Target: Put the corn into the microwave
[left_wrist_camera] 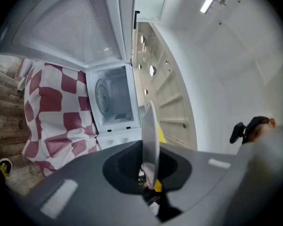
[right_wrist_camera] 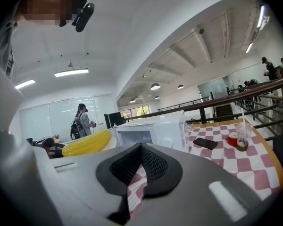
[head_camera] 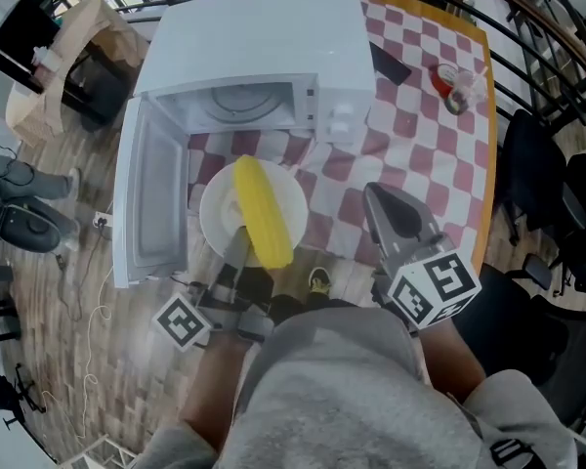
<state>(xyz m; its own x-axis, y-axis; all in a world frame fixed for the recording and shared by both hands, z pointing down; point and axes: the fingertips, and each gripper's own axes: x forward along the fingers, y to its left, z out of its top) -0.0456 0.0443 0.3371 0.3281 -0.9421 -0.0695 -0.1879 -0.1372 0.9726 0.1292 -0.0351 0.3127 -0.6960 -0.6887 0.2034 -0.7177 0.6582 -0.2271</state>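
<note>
A yellow corn cob (head_camera: 262,213) lies on a white plate (head_camera: 218,221) that hangs just in front of the white microwave (head_camera: 264,47). The microwave's door (head_camera: 151,193) is swung wide to the left, and its cavity (head_camera: 244,106) with the glass turntable is bare. My left gripper (head_camera: 236,247) is shut on the plate's near rim. In the left gripper view the plate (left_wrist_camera: 150,140) stands edge-on between the jaws, with a bit of corn (left_wrist_camera: 161,136) behind it. My right gripper (head_camera: 373,195) is shut and holds nothing, to the right of the plate; in its view the corn (right_wrist_camera: 87,143) lies at left.
A red-and-white checked cloth (head_camera: 420,154) covers the table. A black phone (head_camera: 389,64) and a plastic cup (head_camera: 459,86) sit at the back right. Black chairs (head_camera: 537,174) stand to the right, and railings run behind the table.
</note>
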